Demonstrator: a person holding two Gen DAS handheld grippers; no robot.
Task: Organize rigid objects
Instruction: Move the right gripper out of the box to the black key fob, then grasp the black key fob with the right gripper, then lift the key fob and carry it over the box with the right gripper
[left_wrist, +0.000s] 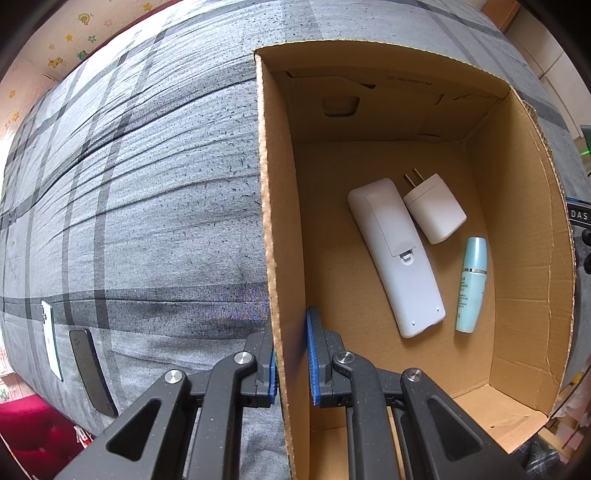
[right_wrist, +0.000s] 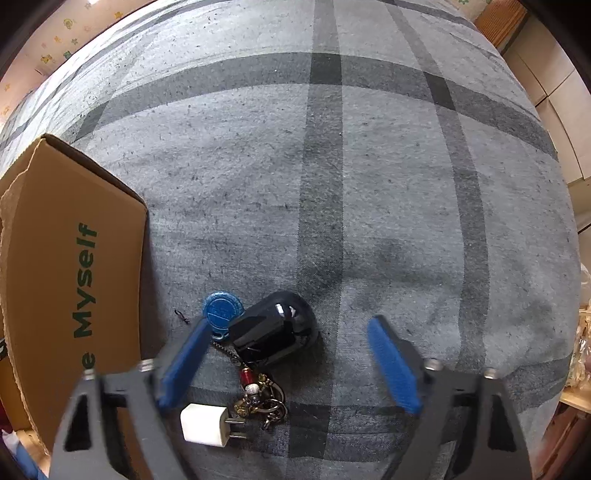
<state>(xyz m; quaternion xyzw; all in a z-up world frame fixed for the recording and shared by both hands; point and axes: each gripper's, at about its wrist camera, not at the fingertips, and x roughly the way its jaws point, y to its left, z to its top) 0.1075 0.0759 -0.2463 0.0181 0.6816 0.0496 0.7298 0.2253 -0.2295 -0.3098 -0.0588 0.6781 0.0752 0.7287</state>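
Right gripper (right_wrist: 284, 365) spread, key fob (right_wrist: 275, 332) between its fingers nearer the left one; left gripper (left_wrist: 291, 354) pinches box wall (left_wrist: 273, 229).

green "myself" on the cardboard box (right_wrist: 70, 266) side; "das" on a dark object (left_wrist: 579, 215)

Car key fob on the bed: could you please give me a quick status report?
Left tool shut on cardboard box wall. Right tool open, straddling black key fob, no contact. Blue tag and white charger crowd one pad.
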